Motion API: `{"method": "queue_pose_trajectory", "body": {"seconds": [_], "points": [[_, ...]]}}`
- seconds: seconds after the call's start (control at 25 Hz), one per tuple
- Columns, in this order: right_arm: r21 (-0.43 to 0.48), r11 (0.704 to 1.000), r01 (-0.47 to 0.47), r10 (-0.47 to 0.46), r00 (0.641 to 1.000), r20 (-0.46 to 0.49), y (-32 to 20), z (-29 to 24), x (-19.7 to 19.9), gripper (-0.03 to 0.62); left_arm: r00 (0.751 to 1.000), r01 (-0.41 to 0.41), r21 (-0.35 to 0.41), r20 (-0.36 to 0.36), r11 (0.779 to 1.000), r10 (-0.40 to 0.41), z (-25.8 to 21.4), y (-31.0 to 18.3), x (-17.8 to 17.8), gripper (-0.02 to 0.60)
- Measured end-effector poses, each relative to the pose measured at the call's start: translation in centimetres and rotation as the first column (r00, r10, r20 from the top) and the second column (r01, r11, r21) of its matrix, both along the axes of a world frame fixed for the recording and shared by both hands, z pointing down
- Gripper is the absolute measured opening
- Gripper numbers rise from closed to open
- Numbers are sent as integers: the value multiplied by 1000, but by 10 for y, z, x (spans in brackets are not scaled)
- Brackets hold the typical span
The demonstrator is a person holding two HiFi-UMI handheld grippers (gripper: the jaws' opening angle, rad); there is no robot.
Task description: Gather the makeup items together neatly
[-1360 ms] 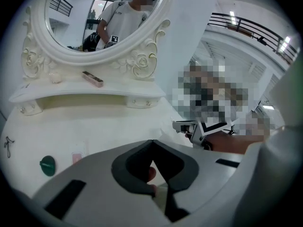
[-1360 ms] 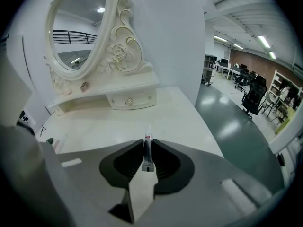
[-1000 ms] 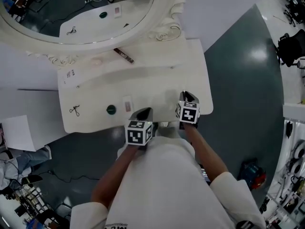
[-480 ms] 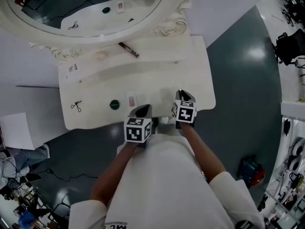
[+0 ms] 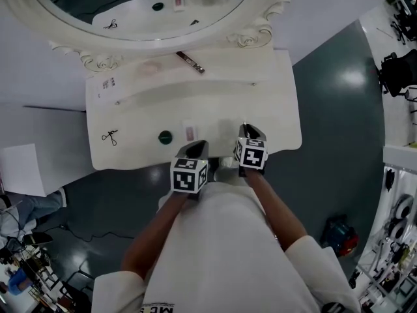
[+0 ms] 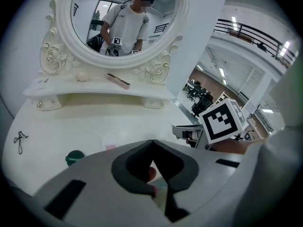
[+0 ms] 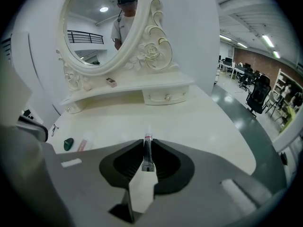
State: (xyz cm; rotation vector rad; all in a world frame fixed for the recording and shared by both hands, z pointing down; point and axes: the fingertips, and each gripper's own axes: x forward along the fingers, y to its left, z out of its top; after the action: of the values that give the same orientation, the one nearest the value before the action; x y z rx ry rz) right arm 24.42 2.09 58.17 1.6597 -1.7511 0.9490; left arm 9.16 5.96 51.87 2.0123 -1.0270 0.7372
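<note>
- The right gripper [image 7: 147,142] has its jaws clamped on a slim tube [image 7: 148,154], which points forward over the near edge of the white table [image 5: 273,122].
- The left gripper [image 6: 151,143] has its jaw tips together. A small pinkish thing [image 6: 148,174] shows in the hollow behind them; what it is cannot be told.
- Near the left gripper, a pink-and-white sachet [image 5: 189,133] lies just beside a green round pot [image 5: 165,137]; small scissors [image 5: 109,136] lie farther left.
- A dark stick [image 5: 189,61] lies on the shelf [image 5: 221,77] under the mirror [image 5: 264,28].
</note>
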Motion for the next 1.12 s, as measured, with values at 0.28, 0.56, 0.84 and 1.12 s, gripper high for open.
{"method": "queue_pose_trajectory", "body": {"seconds": [0.28, 0.56, 0.84, 1.12], "points": [[-11, 1000, 28, -28, 1000, 6, 1, 4, -32, 60, 1000, 5, -8, 2, 1000, -5, 1, 1, -23, 9], [-26, 999, 46, -46, 999, 12, 3, 9, -62, 60, 1000, 13, -15, 4, 1000, -12, 3, 1, -47, 9], [-38, 998, 59, -58, 998, 15, -1, 14, -86, 60, 1000, 19, -19, 3, 1000, -18, 5, 0, -69, 9], [-63, 996, 63, -62, 998, 23, -1, 20, -103, 60, 999, 39, -34, 9, 999, -39, 8, 0, -87, 9]]}}
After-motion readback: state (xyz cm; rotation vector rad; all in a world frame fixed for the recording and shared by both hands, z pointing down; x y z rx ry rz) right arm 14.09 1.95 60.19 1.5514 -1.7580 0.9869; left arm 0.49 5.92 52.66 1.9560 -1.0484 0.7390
